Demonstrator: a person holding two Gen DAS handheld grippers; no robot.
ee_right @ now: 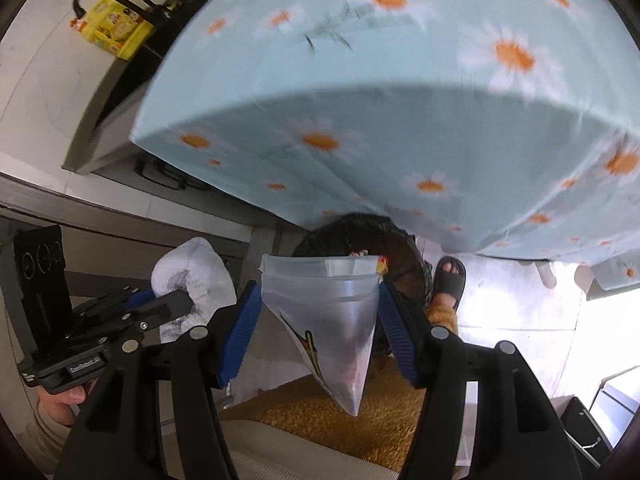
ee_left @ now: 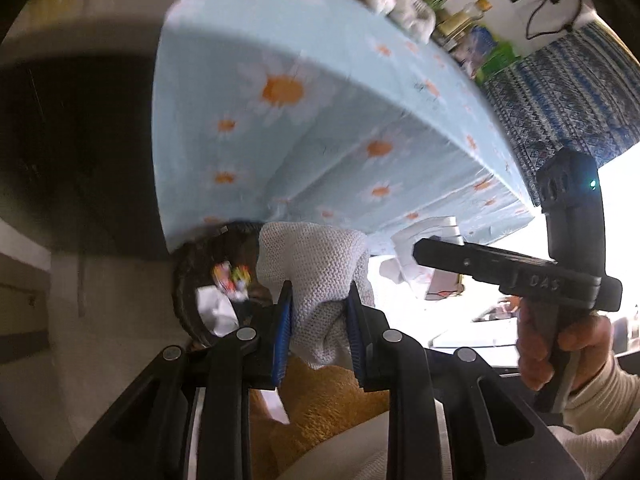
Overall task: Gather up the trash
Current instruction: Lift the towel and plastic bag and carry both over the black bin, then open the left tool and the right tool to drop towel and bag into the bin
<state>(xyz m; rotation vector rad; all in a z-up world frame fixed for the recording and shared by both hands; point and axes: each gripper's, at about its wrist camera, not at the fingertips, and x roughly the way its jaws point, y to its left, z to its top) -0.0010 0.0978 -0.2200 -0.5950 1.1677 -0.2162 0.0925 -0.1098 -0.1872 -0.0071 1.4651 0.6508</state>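
Observation:
My left gripper (ee_left: 318, 308) is shut on a crumpled white paper towel (ee_left: 316, 272), held just right of a dark bin (ee_left: 188, 300) below the table edge; the bin holds white paper and colourful wrappers. In the right wrist view my right gripper (ee_right: 318, 312) is shut on a squashed clear plastic cup (ee_right: 332, 320), held above the black-lined bin (ee_right: 360, 232). The left gripper with its towel (ee_right: 192, 280) shows at the left. The right gripper (ee_left: 440, 252) shows in the left wrist view, its jaws hidden.
A table with a blue daisy cloth (ee_right: 380, 100) overhangs the bin. Bottles and packets (ee_left: 440, 4) stand along its far edge. A sandalled foot (ee_right: 448, 280) stands right of the bin. A yellow box (ee_right: 112, 28) sits on a dark cabinet at the left.

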